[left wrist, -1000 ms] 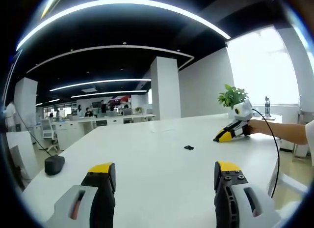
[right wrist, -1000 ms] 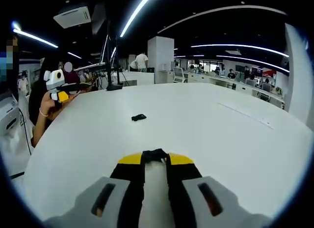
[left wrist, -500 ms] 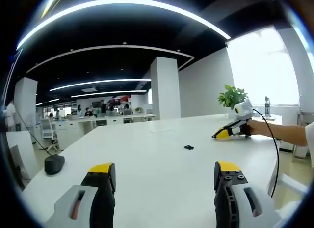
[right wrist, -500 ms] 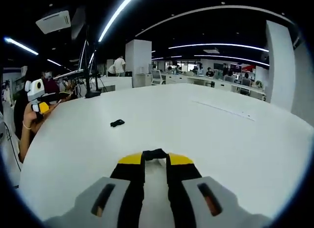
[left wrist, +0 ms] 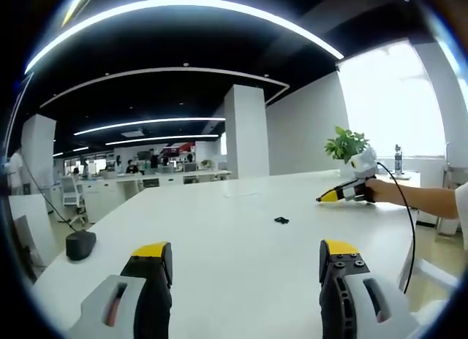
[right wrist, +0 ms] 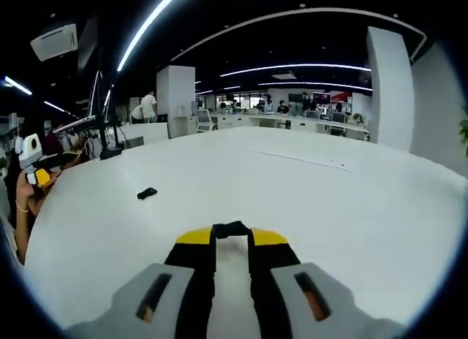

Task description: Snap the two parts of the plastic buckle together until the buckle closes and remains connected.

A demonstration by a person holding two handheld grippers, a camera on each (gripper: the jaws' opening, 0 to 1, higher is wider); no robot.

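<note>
One black buckle part (left wrist: 281,220) lies on the white table (left wrist: 219,266), ahead of my left gripper (left wrist: 245,253), whose jaws stand wide open with nothing between them. My right gripper (right wrist: 231,238) is shut on the other black buckle part (right wrist: 230,229), which sticks out at its yellow tips. In the right gripper view the loose buckle part (right wrist: 147,193) lies far off to the left on the table (right wrist: 329,207). In the left gripper view the right gripper (left wrist: 325,199) hovers over the table's far right, held by a hand. The left gripper (right wrist: 32,171) appears at the left edge of the right gripper view.
A black puck-like device (left wrist: 80,244) with a cable sits near the table's left edge. A potted plant (left wrist: 346,143) stands behind the right gripper. Office desks, a white pillar (left wrist: 246,131) and people are far beyond the table.
The right gripper view has swung right, so the loose buckle part and the left gripper slid left in it. In the left gripper view the right gripper rose slightly. The left gripper stayed still.
</note>
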